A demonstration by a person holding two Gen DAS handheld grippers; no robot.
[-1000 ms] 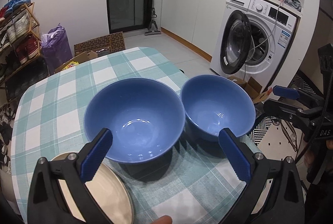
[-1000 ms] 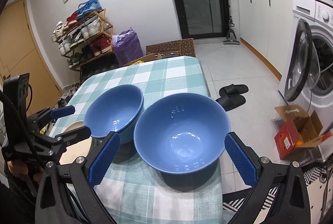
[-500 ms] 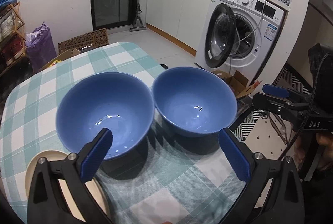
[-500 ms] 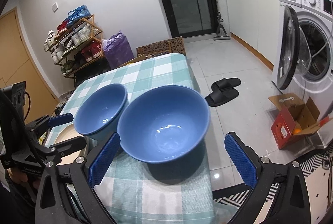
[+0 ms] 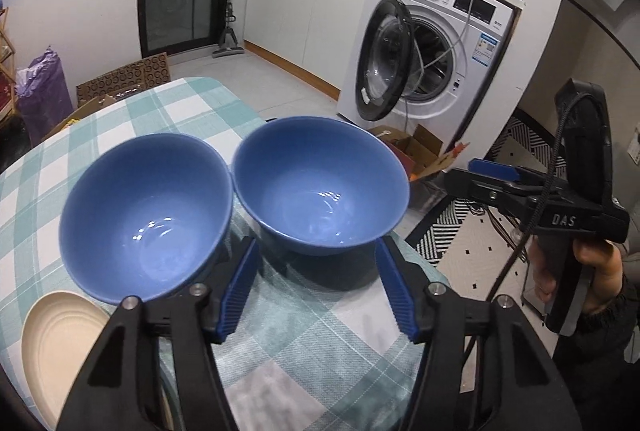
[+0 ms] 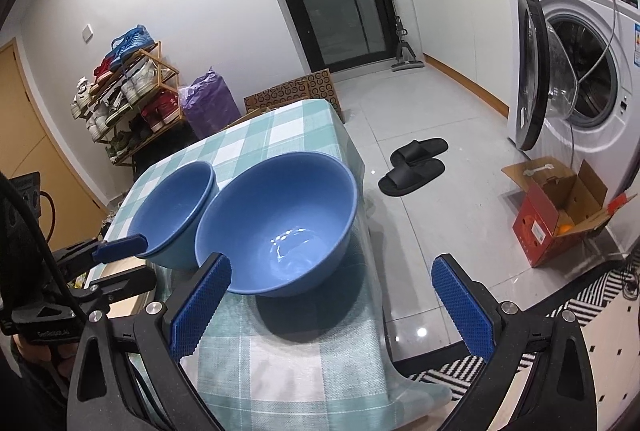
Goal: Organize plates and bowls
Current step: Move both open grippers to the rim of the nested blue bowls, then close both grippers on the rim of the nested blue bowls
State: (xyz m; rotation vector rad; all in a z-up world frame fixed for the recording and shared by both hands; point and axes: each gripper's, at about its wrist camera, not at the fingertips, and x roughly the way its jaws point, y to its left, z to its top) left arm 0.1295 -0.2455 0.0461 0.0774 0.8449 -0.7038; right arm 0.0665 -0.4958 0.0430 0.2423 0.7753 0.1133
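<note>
I had two blue bowls side by side on the bench point(image 5: 304, 359), which carried a teal-and-white check cloth. From my left wrist view the left bowl point(image 5: 146, 217) and the right bowl point(image 5: 320, 187) stood with their rims touching or very nearly so; I could not tell which. A cream plate point(image 5: 60, 351) lay on the cloth at the near left, its edge partly tucked under the left bowl's side.

My left tool point(image 5: 316, 289) pointed down at the cloth just in front of the right bowl. Its jaws were closing, with only bare cloth and the bowl's shadow between the blue pads; the left pad sat beside the near rim of the left bowl, and I could not tell whether it touched. Nothing was gripped.

My right tool point(image 6: 332, 307) hung with its jaws wide apart and empty. In its view the right bowl point(image 6: 276, 223) sat near the bench's right edge, the left pad overlapping its near rim in the picture, the right pad out over the floor. The left bowl point(image 6: 174, 209) lay beyond, next to the other tool's fingers point(image 6: 120, 247).

Off the bench I could see a washing machine point(image 5: 432, 47) with its door open, a red carton point(image 6: 560, 215), a pair of black slippers point(image 6: 416, 165) and a shoe rack point(image 6: 124, 95).
</note>
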